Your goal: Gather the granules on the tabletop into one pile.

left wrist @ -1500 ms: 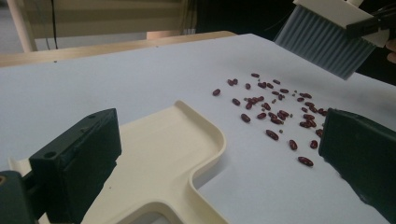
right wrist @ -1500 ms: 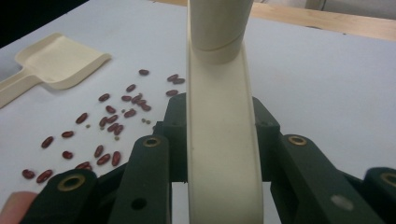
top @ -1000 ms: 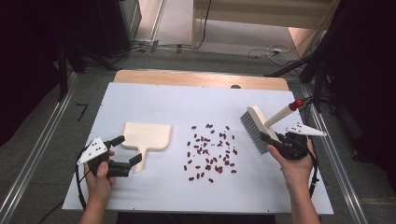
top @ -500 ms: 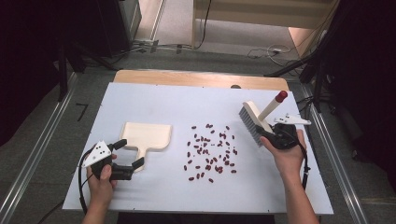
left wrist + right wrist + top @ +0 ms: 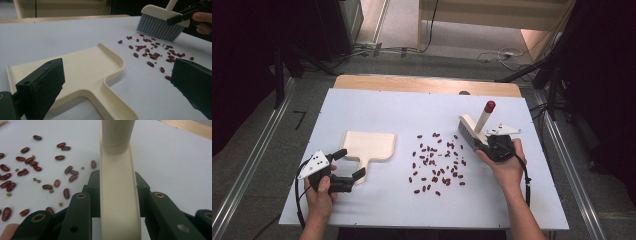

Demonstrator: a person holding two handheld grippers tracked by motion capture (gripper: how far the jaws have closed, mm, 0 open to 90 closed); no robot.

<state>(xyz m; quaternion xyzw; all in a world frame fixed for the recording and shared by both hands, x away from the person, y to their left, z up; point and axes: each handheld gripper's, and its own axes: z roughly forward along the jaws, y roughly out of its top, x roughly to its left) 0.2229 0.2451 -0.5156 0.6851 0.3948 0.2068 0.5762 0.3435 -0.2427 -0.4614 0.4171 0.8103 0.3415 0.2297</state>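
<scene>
White table: your right gripper clamps the cream brush beside red beans; left gripper gapes at the dustpan.

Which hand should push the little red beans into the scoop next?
Probably the right. The right gripper is shut on the cream brush with grey bristles, beside the scattered red beans. The left gripper is open by the cream plastic dustpan.

We see even overhead light on white surface, surroundings dark. Shadows soft, faint beneath dustpan. No glare. High view slightly soft. Near tool parts blurred in both tool views; beans fairly sharp.
</scene>
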